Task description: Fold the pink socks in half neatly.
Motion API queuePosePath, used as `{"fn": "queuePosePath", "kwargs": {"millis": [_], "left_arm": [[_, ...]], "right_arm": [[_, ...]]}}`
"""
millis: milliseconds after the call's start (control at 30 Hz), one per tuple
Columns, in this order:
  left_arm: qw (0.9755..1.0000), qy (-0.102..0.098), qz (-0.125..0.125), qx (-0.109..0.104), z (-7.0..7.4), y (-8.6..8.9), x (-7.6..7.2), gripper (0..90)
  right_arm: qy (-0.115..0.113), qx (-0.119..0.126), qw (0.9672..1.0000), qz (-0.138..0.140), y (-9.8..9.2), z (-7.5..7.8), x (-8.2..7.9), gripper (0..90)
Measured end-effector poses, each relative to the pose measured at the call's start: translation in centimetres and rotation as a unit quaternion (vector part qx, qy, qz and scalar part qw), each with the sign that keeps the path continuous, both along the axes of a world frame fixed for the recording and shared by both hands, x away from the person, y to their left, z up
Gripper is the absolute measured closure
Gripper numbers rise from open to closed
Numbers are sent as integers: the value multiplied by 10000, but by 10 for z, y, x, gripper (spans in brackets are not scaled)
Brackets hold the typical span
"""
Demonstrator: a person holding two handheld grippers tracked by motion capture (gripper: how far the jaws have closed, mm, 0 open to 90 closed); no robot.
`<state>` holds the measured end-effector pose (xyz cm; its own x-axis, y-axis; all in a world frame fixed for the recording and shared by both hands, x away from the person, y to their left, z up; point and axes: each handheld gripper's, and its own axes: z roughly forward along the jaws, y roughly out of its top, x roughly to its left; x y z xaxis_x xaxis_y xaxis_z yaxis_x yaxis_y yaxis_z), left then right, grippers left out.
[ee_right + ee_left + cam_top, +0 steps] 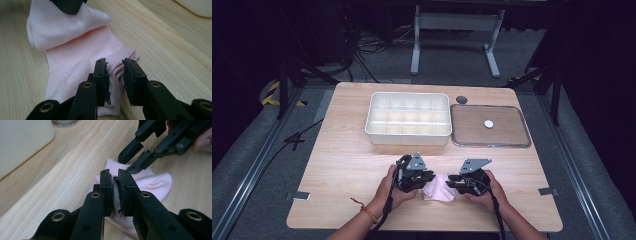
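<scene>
Pale pink cotton sock [438,189]: lies part-folded on light wooden table [342,165], near edge, between your hands. Soft, light, limp; sags if lifted. Left gripper [114,178] clenched on fabric fold. Right gripper [115,65] straddles ribbed cuff, jaws apart, unclamped. Pinch cuff edge.

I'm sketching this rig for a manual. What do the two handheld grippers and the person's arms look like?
Both the left gripper and right gripper are black linkages with brass-ringed pivots, flat ridged pads and a grey three-cornered plate on top. A black cable trails from each. The forearms are bare, with a red and orange cord bracelet on the left wrist.
</scene>
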<state>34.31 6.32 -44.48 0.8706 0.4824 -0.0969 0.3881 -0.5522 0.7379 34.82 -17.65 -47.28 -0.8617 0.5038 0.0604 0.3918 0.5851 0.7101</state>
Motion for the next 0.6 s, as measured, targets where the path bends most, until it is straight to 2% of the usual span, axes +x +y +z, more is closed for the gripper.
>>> {"fn": "queuePosePath", "kwargs": {"millis": [100, 167, 433, 600], "left_arm": [[10000, 4, -7, 24, 0, -4, 0, 819], [9999, -47, -60, 144, 0, -8, 0, 820], [9993, -87, -141, 332, -1, -23, 1, 843], [9994, -109, -129, 310, -3, -31, 1, 853]], "right_arm": [[-4, -3, 10000, 3, 0, 0, 0, 726], [3, -3, 10000, -1, 0, 0, 0, 727], [-1, 1, 10000, 4, 0, 0, 0, 725], [0, 6, 10000, 6, 0, 0, 0, 722]]}}
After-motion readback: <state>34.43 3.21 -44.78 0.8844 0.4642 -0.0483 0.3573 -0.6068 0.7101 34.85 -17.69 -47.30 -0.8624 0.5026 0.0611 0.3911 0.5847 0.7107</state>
